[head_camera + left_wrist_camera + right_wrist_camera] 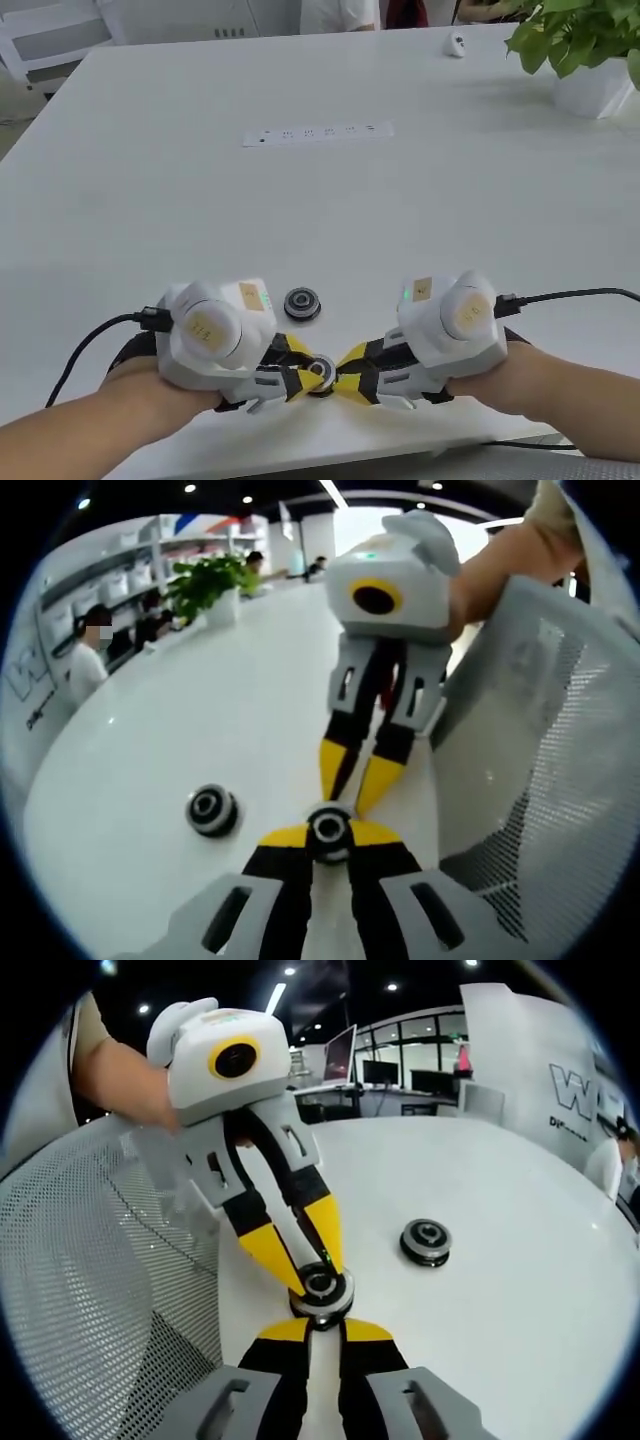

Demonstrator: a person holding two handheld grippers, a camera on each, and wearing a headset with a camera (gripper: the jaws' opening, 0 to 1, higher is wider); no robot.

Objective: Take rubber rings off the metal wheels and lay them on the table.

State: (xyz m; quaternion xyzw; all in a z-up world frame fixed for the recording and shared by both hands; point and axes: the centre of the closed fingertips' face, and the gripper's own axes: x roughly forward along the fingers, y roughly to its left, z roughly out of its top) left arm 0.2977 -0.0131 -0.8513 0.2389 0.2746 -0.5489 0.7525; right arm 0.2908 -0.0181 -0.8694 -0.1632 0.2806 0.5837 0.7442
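- A second wheel (302,303) lies flat on the white tabletop (200,220), just beyond the claws and apart from them. A power strip (318,133) sits farther back and a plant (580,40) at the far right corner. A mesh chair (540,760) stands just beside the near edge.
- Both hands rest low at the near edge, and the claws point inward, tip to tip.
- The left claw (330,836) is clamped on the wheel (318,373).
- The right claw (324,1332) is narrow, with its tips at the wheel's rim. I cannot tell whether it grips.
- The held wheel is between the two claws, just over the tabletop. It lies roughly flat, hub upward, with a dark ring on its rim.
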